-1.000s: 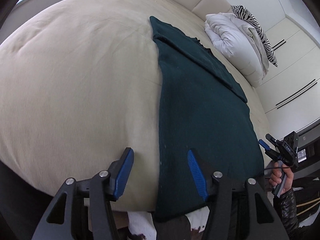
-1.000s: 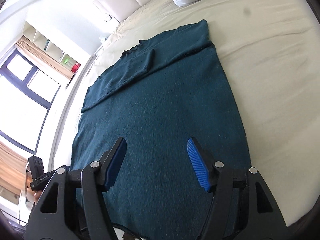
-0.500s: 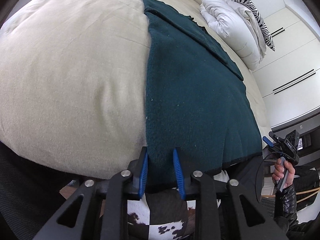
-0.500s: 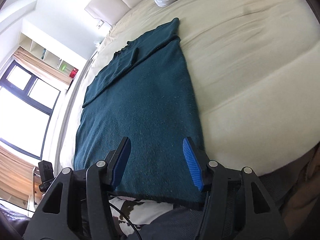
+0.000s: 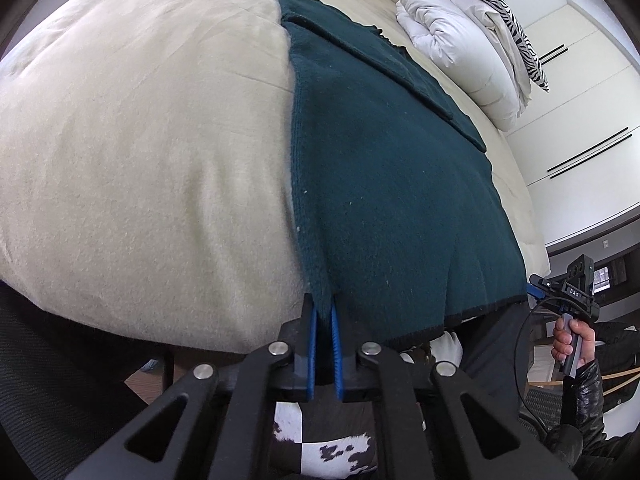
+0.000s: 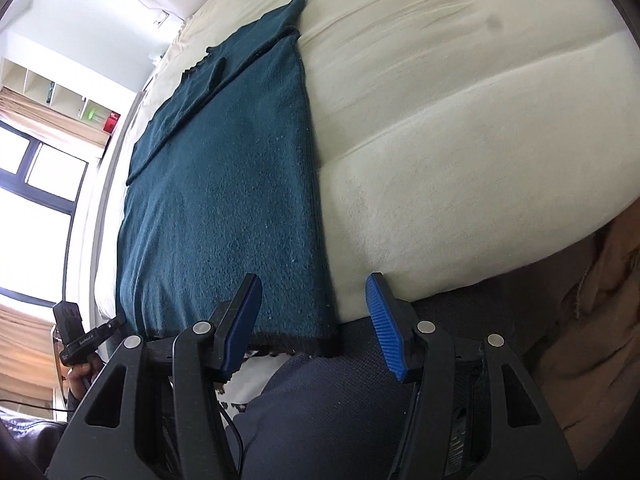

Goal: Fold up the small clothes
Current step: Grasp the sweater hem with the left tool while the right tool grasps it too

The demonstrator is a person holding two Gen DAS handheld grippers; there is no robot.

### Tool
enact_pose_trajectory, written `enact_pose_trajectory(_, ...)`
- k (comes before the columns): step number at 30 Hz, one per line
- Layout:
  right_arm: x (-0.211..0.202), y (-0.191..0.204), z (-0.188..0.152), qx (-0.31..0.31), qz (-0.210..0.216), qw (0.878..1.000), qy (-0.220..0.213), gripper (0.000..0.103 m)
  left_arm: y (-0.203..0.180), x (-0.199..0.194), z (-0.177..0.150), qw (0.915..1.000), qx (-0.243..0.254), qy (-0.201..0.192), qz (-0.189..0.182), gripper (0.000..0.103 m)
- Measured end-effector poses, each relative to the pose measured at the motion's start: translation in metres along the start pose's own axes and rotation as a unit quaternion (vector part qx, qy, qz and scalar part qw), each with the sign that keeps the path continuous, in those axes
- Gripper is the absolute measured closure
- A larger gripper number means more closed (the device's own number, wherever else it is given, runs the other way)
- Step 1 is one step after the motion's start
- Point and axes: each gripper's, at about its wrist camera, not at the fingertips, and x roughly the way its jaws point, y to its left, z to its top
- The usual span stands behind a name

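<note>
A dark teal knitted garment point(image 5: 384, 184) lies flat on the cream bed point(image 5: 140, 140), its sleeves folded across the far end. My left gripper point(image 5: 322, 312) is shut on the garment's near left corner at the hem. In the right wrist view the same garment point(image 6: 224, 200) runs to the bed's front edge. My right gripper point(image 6: 314, 292) stands open there, its blue pads astride the near right corner without touching it. A hand holds the right gripper point(image 5: 560, 292) at the far right of the left wrist view.
A white duvet point(image 5: 460, 40) and a zebra-striped pillow point(image 5: 508, 28) are piled at the head of the bed. White wardrobe doors point(image 5: 580, 120) stand beyond them. A window point(image 6: 36, 184) and shelves point(image 6: 60, 96) lie past the bed's left side. Brown cloth point(image 6: 600, 320) hangs at the right.
My left jaws have closed on the garment's near left corner. My right gripper has slid right along the hem to the near right corner, its jaws slightly narrower.
</note>
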Motion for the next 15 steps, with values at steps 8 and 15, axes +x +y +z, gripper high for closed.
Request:
enact_pose_trajectory(8, 0.013, 0.016, -0.004, -0.021, -0.014, 0.998, 0.05, 0.057, -0.002, 0.001, -0.001, 1.0, 0.005, 0.001, 0.001, 0.095)
enact_pose_trajectory(15, 0.021, 0.013, -0.006, -0.012, -0.01, 0.998, 0.065, 0.081, -0.002, -0.002, -0.003, 1.0, 0.006, -0.001, -0.001, 0.095)
